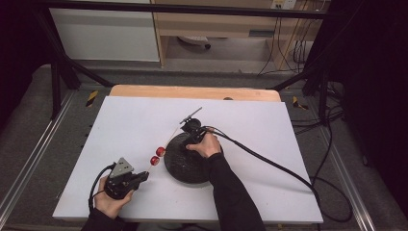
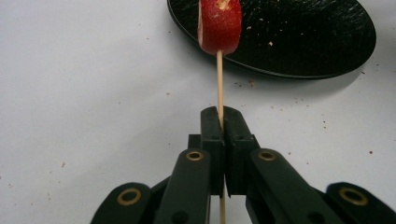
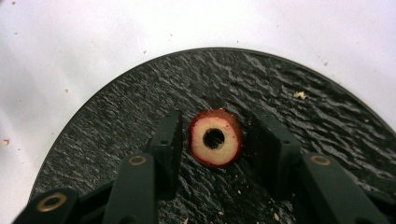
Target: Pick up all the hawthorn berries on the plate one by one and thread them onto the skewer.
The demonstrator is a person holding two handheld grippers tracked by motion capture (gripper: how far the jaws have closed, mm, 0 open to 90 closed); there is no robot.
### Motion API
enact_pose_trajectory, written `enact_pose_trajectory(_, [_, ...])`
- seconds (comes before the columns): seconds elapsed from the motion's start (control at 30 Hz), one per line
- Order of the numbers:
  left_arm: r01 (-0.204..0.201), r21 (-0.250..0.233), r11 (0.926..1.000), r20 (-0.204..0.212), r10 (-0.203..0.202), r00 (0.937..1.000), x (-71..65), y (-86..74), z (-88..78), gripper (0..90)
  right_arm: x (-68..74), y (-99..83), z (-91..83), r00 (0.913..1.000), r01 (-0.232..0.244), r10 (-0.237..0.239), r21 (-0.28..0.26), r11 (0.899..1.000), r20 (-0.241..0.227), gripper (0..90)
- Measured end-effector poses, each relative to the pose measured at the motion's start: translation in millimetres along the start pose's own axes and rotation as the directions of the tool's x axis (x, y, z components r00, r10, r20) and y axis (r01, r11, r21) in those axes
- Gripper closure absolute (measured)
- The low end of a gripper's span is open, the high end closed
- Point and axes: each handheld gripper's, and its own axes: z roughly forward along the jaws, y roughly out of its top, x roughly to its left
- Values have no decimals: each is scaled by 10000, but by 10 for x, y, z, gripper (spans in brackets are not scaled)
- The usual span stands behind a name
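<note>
Left gripper: jaws pressed together on a thin wooden skewer; held low at the near left of the table in the person's left hand; grey three-cornered plate on top, cable looping off to its left.
Skewer: runs from between the left jaws up and away toward the plate; in the high view it slants from the gripper toward the table's middle, its far end past the plate's upper left rim.
Threaded pieces: two red fruit pieces sit on the skewer just left of the plate; in the left gripper view the nearer one shows red skin and a pale cut edge, hanging in front of the plate's rim.
Right gripper: jaws apart, one on either side of a fruit ring, small gaps showing on both sides, pads not pressing it; pointed down over the plate, held by the person's right hand.
Fruit ring: round slice, red skin, pale flesh, dark hole through the centre; lies flat on the plate, between the right jaws.
Plate: black, round, rough-textured, a few pale crumbs on it; stands near the middle of the table, just right of the skewer.
Table: white top, speckled with small crumbs round the plate; a wooden edge shows along its far side.
Cable: thick, black, trails from the right gripper across the table to its right edge.
Sleeve: dark, covers the right forearm, coming in from the bottom edge.
</note>
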Motion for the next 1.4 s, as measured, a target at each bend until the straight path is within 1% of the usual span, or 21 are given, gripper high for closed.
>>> enact_pose_trajectory(0.1, [-61, 45, 10000, 5, 61, 10000, -5, 1, 2, 881, -5, -2, 6, 10000, -20, 20, 129, 9999, 25, 613])
enact_pose_trajectory(0.27, [-45, -1, 10000, 0, 45, 10000, -10, 2, 2, 881, -12, 0, 2, 9999, -145, 145, 252, 9996, 7, 620])
enact_pose_trajectory(0.4, [-73, -13, 10000, -2, 73, 10000, -9, 2, -6, 881, -4, 1, -24, 9997, -235, 237, 138, 9996, -99, 622])
enact_pose_trajectory(0.53, [-78, -20, 10000, -4, 78, 10000, -16, 4, -7, 881, 21, 2, -115, 9995, -273, 272, -88, 9996, -183, 623])
enact_pose_trajectory(0.57, [-83, -16, 10000, -11, 83, 10000, -19, 5, -7, 880, 36, 4, -145, 9991, -360, 357, -170, 9992, -212, 623])
enact_pose_trajectory(0.7, [-112, -41, 9999, -9, 112, 9999, -26, 7, -9, 881, 67, -10, -258, 9993, -323, 317, -274, 9991, -216, 624])
enact_pose_trajectory(0.77, [-134, -38, 9999, -7, 134, 9999, -29, 7, -10, 881, 81, -28, -310, 9987, -436, 425, -378, 9983, -295, 624])
enact_pose_trajectory(0.87, [-122, -41, 9999, -3, 122, 9999, -35, 9, -7, 881, 75, -68, -381, 9986, -432, 417, -473, 9979, -331, 624])
enact_pose_trajectory(0.93, [-147, -56, 9999, -5, 146, 9999, -39, 10, -9, 881, 76, -93, -423, 9977, -599, 578, -575, 9966, -364, 625])
enact_pose_trajectory(1.0, [-155, -61, 9999, -5, 155, 9999, -41, 11, -10, 881, 66, -131, -468, 9978, -577, 552, -689, 9960, -377, 625])
enact_pose_trajectory(1.07, [-162, -48, 9999, -2, 162, 9999, -44, 12, -8, 881, 65, -176, -513, 9966, -728, 691, -872, 9935, -452, 624])
enact_pose_trajectory(1.17, [-188, -53, 9998, -1, 188, 9998, -52, 14, -9, 880, 53, -239, -560, 9958, -779, 719, -1118, 9907, -569, 625])
enact_pose_trajectory(1.2, [-186, -58, 9998, 3, 186, 9998, -55, 14, -9, 881, 51, -267, -583, 9945, -897, 819, -1264, 9879, -651, 625])
enact_pose_trajectory(1.3, [-184, -62, 9998, 18, 184, 9998, -63, 16, -6, 881, 34, -340, -633, 9929, -994, 870, -1640, 9814, -810, 625])
enact_pose_trajectory(1.4, [-201, -66, 9998, 23, 201, 9998, -68, 18, -5, 881, 33, -405, -672, 9909, -1111, 929, -2034, 9728, -969, 625])
